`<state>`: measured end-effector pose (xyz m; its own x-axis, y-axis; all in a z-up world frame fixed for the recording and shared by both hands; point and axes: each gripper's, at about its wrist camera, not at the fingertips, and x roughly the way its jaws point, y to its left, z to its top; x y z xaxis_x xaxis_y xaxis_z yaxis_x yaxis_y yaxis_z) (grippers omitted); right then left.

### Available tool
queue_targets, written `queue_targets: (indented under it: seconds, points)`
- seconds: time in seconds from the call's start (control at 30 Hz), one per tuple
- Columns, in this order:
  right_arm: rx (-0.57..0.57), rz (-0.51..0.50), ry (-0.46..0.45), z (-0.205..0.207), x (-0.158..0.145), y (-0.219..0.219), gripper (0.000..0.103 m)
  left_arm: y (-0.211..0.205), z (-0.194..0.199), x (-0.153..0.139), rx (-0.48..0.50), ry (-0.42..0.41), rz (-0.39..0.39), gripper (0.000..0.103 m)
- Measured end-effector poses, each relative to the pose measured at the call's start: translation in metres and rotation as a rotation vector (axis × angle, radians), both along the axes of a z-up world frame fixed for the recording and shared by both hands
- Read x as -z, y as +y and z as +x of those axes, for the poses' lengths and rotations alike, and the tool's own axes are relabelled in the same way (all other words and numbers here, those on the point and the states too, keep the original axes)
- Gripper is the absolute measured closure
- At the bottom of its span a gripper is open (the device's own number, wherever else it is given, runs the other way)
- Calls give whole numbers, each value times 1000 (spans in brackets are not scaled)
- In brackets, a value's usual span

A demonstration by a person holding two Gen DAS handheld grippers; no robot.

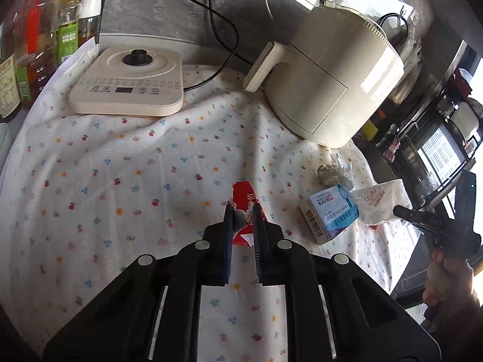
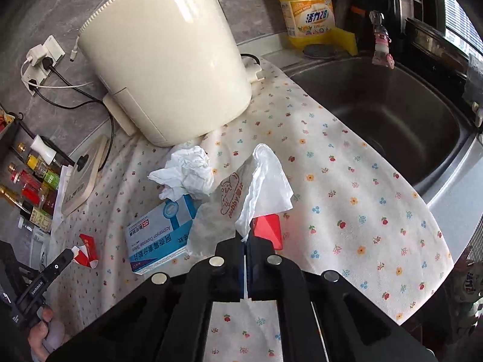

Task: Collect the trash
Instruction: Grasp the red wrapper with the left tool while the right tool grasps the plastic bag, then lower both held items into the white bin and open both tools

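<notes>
While gripped at its near end, red wrapper (image 1: 245,202) sits between closed jaws of left gripper (image 1: 243,211), long axis running away along the jaws' own line, still low over the flowered cloth (image 1: 120,163) on the table. Further right, printed napkin (image 2: 259,181) pinched by its lower edge in fully shut right gripper (image 2: 244,241), bulk standing up and away from the jaws. Remaining on the cloth: blue box (image 2: 163,235) just left of the napkin, crumpled tissue (image 2: 187,172) beyond it against the cream appliance (image 2: 169,57), red plastic scrap (image 2: 268,226) under the napkin. All three nearer the right gripper, likely its next reach. Sink (image 2: 392,105) beyond, right.
</notes>
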<state>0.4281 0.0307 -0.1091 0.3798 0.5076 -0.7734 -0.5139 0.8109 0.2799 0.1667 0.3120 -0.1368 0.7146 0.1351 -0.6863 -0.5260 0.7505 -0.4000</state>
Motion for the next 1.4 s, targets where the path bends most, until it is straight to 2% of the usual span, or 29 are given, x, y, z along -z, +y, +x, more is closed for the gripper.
queue_targets:
  seconds: [0.27,0.5,0.97,1.23,1.4]
  points:
    - [-34,99,-67,-15,-37,-15,101,-16,-24,-11,-39,-12,27,90]
    - [-41,125,-89,-39,-49,-65,101,-61,-26,-27,-25,-34,72,91]
    - [37,126,-33,-92,-35,-226,101,-201,-21,-52,110,-48,94,90]
    - [89,125,8,-119,-17,-305,101,-274,-27,-50,180,-31,86,90]
    - [98,95,37,-143,4,-347,101,-314,-38,-47,213,-8,94,90]
